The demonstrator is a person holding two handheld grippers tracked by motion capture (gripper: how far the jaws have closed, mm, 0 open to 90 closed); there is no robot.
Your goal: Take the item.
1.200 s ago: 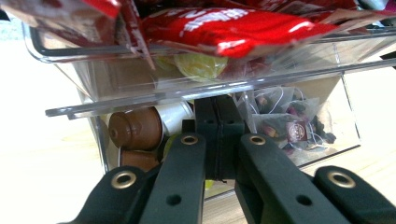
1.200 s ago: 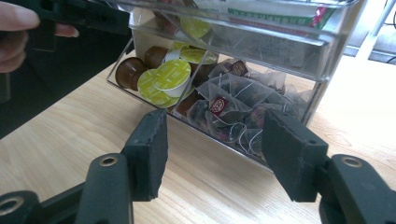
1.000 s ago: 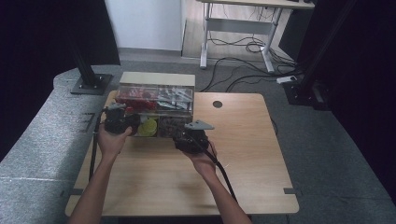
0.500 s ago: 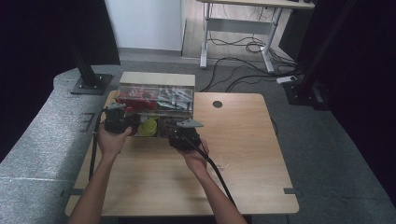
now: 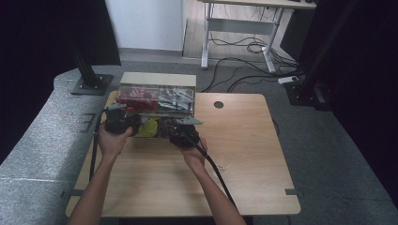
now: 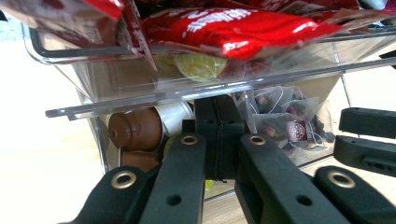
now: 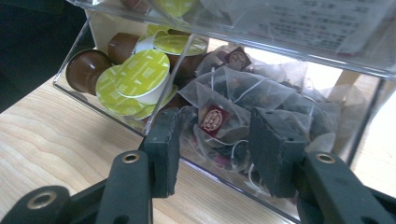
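Tea bags [image 7: 224,116] in clear pyramid sachets fill the right compartment of the organizer's lower drawer, and that is where our right tool [image 7: 219,140] is aimed, its jaws held wide apart just in front of the drawer's low front wall. The clear organizer [image 5: 157,98] stands at the far-left part of the desk [image 5: 244,178], and we take it as our landmark throughout.

Nearest to us, the right tool sits at the organizer's front right. To do this reach well, we judge that we should lift the jaws over the front wall, come down on one sachet near the top of the pile, and close gently, since the mesh is soft and strings tangle.

At the organizer's front left, our left tool [image 6: 217,140] has its jaws closed together against the middle of the drawer front; we judge it is steadying or holding the drawer, though what it pinches is hard to make out.

Behind the divider, in the left compartment, lie green-lidded capsules [image 7: 140,74]. Above the drawer, the upper tray carries red packets [image 6: 233,28].

The back of the drawer is hidden under that tray, and the sachet labels are too small to read.
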